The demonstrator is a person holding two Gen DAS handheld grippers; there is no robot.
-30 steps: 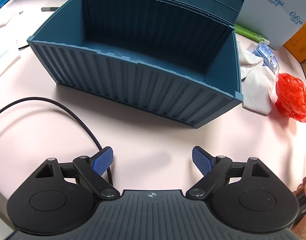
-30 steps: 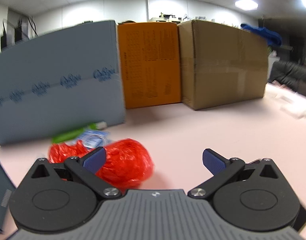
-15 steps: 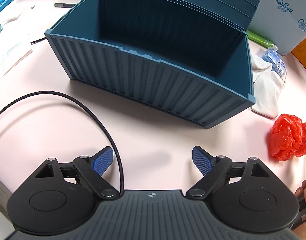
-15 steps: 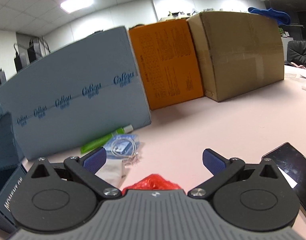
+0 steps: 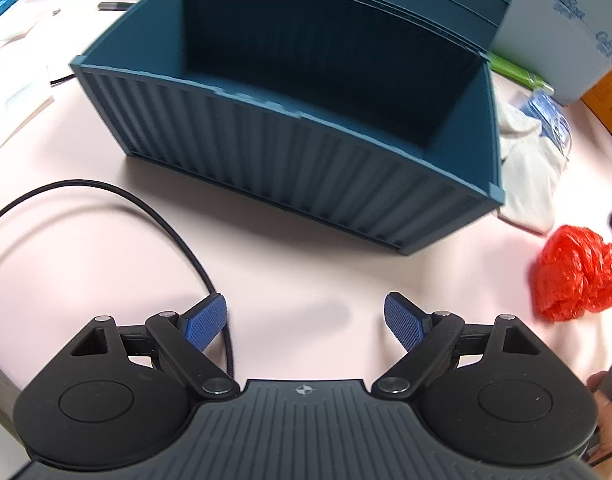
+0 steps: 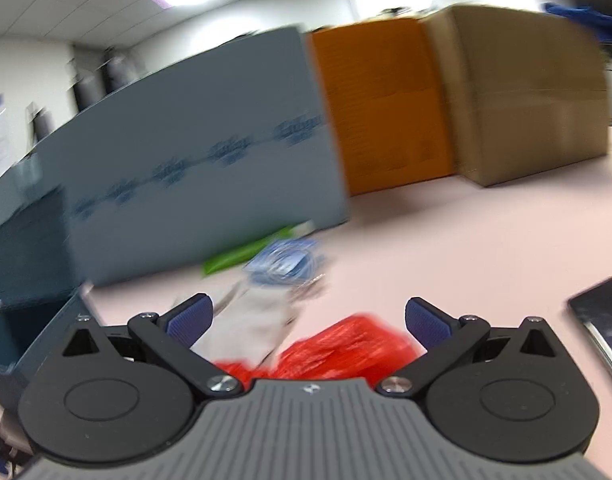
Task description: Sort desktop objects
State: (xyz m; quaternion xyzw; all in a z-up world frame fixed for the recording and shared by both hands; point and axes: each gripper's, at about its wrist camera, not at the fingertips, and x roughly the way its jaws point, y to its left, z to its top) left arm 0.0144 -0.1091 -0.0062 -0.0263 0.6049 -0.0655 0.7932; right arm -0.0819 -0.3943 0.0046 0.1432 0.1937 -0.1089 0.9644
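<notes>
My left gripper (image 5: 306,320): jaws spread, nothing between, over bare pink table (image 5: 306,272).
My right gripper (image 6: 307,318): jaws spread, nothing pinched.
Landmark: open blue bin (image 5: 290,160), beyond the left gripper.
Black cable (image 5: 154,216): in front of the bin, running to my left fingertip.
White cloth (image 5: 533,176): against the bin's right end.
Red bag (image 5: 577,276): near the bin's right front corner, just below my right gripper's open jaws.

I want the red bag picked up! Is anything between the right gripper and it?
Nothing visible blocks it. The right gripper is open, and the crumpled red bag lies just below its fingers. A white cloth lies beside the bag.
</notes>
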